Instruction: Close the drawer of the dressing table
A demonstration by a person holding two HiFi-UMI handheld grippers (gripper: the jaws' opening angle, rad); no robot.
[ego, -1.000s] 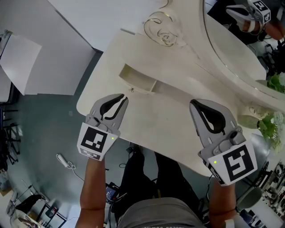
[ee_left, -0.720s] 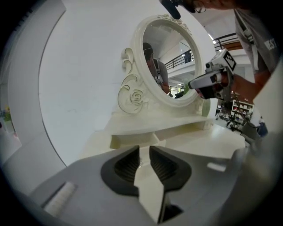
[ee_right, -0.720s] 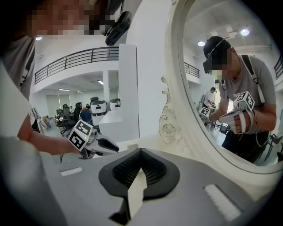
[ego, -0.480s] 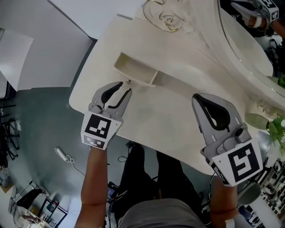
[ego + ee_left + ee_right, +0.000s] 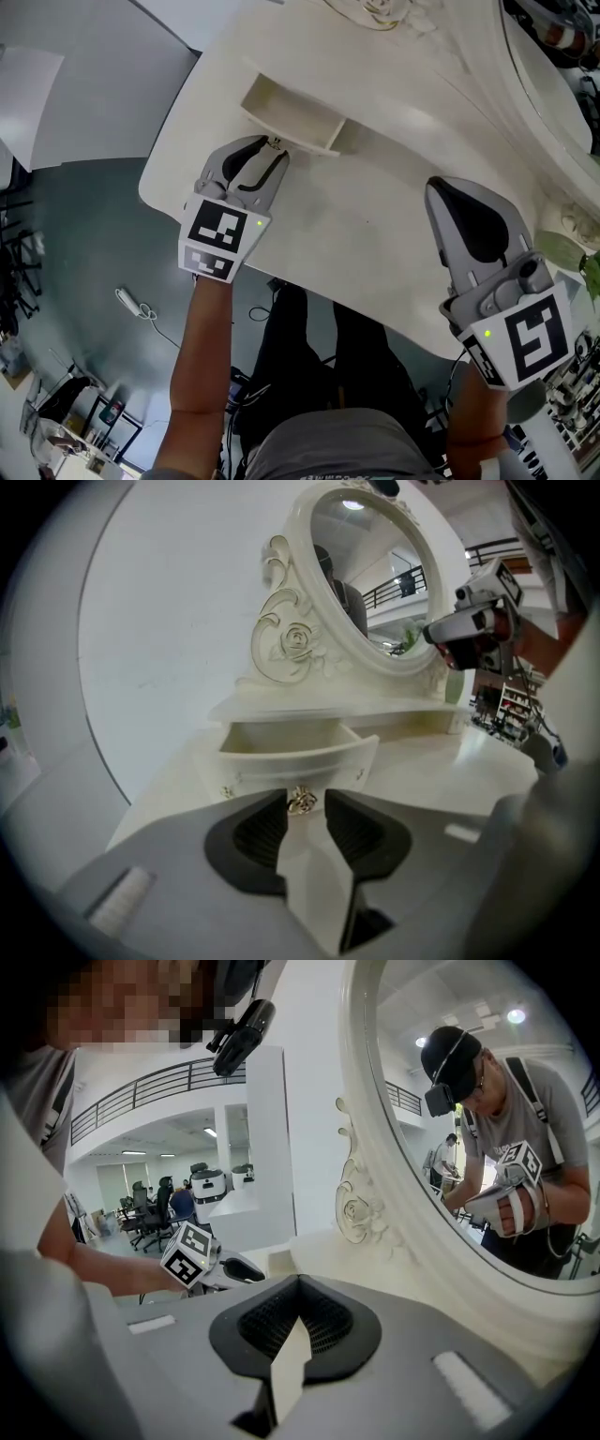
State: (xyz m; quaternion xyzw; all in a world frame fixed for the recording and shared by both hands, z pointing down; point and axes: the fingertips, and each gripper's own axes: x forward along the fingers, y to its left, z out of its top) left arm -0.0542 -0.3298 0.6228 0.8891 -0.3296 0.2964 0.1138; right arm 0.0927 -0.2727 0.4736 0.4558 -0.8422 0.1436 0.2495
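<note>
At the far left, a grey-blue floor (image 5: 84,234) shows beside the table, with a white cable (image 5: 139,314) lying on it. The left gripper (image 5: 270,150) reaches over the front left part of the cream dressing table (image 5: 375,225) and points at the drawer front. Its jaws are spread and have just been opening. The small gold knob (image 5: 301,801) sits right between the tips, and the ribbed pads on either side do not press on it.

The drawer (image 5: 291,117) stands pulled out from the low shelf under the mirror, on the table's left half. Its inside is bare as far as the left gripper view shows, and its curved front faces the gripper. Behind it rises a carved scroll (image 5: 291,639) at the foot of the frame.

Further right, the right gripper (image 5: 448,192) hangs over the bare tabletop, well apart from the drawer. Its jaws are pressed together at the tips, with nothing between them.

At the far right curves the oval mirror (image 5: 469,1101) (it reflects a person with a head-mounted camera, holding a gripper).
</note>
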